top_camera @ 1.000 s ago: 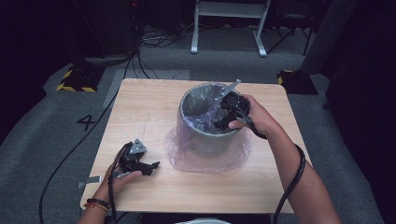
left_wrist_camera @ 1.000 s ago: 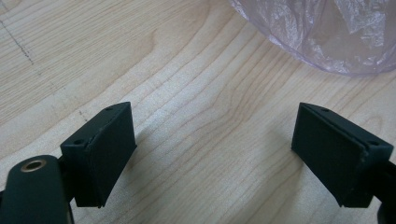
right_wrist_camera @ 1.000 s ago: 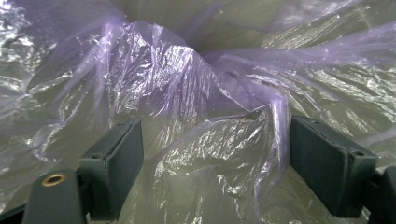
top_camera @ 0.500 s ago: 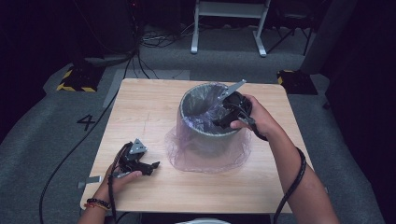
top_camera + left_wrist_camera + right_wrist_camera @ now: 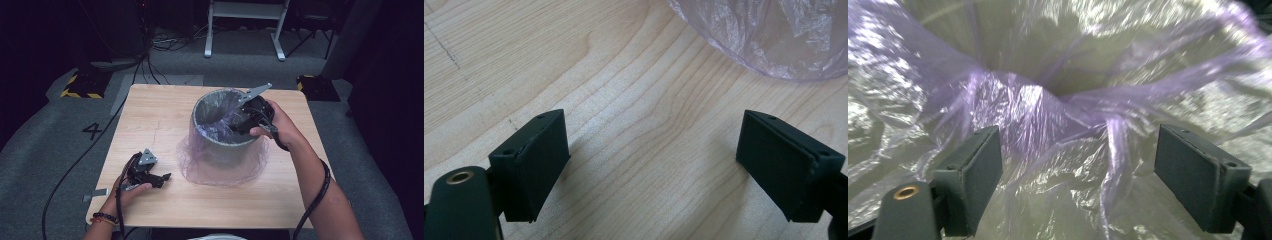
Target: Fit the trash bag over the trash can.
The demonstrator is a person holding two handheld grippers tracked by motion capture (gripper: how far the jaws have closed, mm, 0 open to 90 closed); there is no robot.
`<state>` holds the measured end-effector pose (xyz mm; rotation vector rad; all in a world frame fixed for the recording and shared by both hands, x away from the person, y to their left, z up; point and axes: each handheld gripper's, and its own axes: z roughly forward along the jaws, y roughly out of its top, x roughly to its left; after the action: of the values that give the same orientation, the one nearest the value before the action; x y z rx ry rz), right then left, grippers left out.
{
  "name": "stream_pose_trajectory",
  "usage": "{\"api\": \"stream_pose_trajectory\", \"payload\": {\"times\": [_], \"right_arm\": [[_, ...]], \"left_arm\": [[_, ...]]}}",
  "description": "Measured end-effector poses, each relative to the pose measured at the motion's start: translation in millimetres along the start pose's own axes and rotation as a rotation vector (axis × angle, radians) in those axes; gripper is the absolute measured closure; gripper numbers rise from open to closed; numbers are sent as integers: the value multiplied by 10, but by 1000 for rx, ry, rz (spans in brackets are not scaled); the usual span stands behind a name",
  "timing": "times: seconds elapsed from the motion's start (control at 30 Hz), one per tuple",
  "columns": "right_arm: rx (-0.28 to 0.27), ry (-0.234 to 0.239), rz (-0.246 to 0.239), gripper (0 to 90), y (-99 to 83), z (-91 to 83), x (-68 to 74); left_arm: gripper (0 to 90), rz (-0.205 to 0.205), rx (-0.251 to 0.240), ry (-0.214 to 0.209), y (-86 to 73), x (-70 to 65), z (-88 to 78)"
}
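The wooden table (image 5: 150,120) was the largest thing, square-topped, its far-left part and near edge bare, with grey carpet all round it. Right of its middle stood a grey bin (image 5: 220,135), upright, lined with a thin purple plastic bag (image 5: 222,167) whose skirt spilled over the rim and spread on the tabletop around the base. The bin sat nearer the right edge than the left, so the open room lay to its left and front.

The right gripper (image 5: 239,126) reached over the bin's right rim into the mouth, the hand resting at the rim. In the right gripper view its jaws stood wide apart, with crumpled bag film (image 5: 1058,150) lying between and beyond them; neither pad pressed on it.

The left gripper (image 5: 162,178) lay low on the table near the front-left corner, just left of the bag's skirt. In the left gripper view its jaws stood apart over bare wood, the bag's hem (image 5: 764,45) ahead of them, not touched.
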<state>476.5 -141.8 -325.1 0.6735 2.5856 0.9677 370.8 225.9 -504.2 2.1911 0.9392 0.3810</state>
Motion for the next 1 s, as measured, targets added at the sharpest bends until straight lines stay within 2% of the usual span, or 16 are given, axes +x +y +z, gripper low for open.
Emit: {"api": "stream_pose_trajectory", "payload": {"times": [0.13, 0.43, 1.0], "right_arm": [[-40, 0, -2, 191, 6, -61, 7], [-76, 4, -13, 187, 0, -146, 32], [-110, 0, -20, 180, -102, -312, 25]], "left_arm": [[132, -2, -1, -1, 0, -2, 1], [132, 1, 0, 0, 0, 0, 0], [132, 0, 0, -1, 0, 0, 0]]}}
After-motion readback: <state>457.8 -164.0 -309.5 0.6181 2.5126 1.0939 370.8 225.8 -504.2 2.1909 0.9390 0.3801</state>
